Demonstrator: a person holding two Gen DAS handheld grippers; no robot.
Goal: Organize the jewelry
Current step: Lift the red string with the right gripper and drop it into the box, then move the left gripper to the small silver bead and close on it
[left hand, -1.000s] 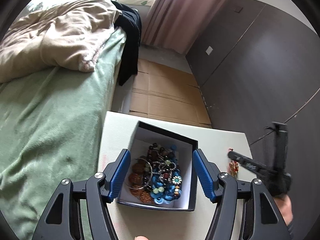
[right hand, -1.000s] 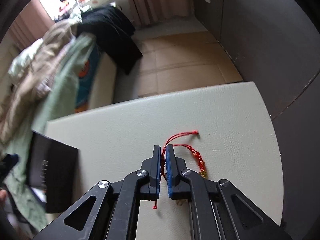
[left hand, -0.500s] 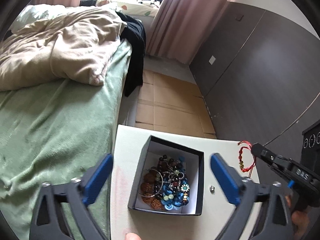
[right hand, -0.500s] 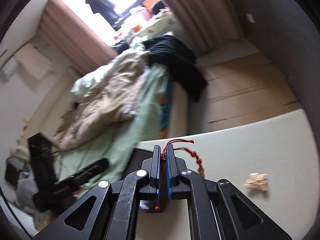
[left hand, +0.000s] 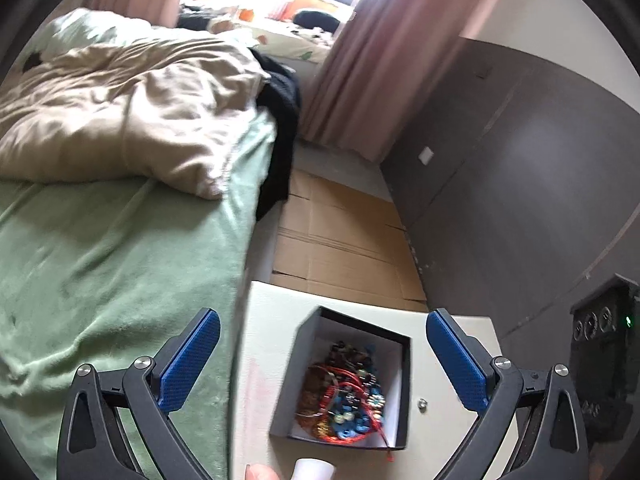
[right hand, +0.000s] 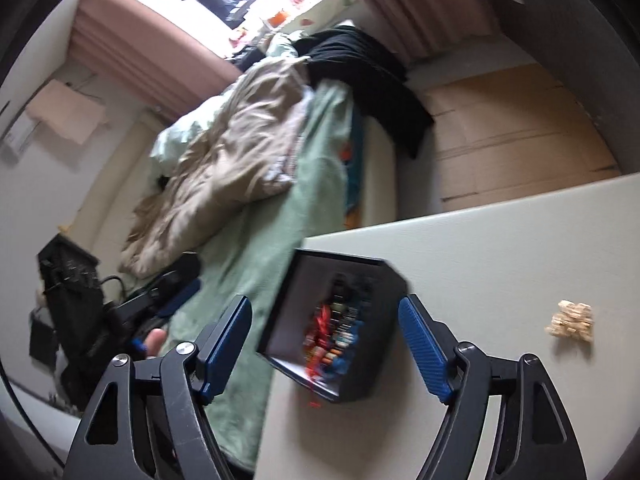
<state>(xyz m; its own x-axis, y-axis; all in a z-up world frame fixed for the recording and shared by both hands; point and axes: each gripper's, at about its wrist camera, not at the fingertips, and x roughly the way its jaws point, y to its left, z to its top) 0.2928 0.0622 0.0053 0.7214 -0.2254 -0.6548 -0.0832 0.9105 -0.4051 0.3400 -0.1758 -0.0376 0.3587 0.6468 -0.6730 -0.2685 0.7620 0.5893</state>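
Dropping the red cord (left hand: 344, 384) into the box (left hand: 403, 392): my right gripper (right hand: 324, 344) has just sprung open, empty; left (left hand: 320, 360) spread wide. Next, the gold piece (right hand: 570, 319).

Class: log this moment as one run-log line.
red cord bracelet: in box | right hand-held gripper: just opened, empty | left hand-held gripper: open

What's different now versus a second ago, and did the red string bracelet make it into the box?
Yes. The right gripper, earlier shut on the red string bracelet, carried it over from the table; its jaws have just been opening and the bracelet lies in the black box. The left gripper let go of the box, jaws opening wide. Box and gold piece stayed put.
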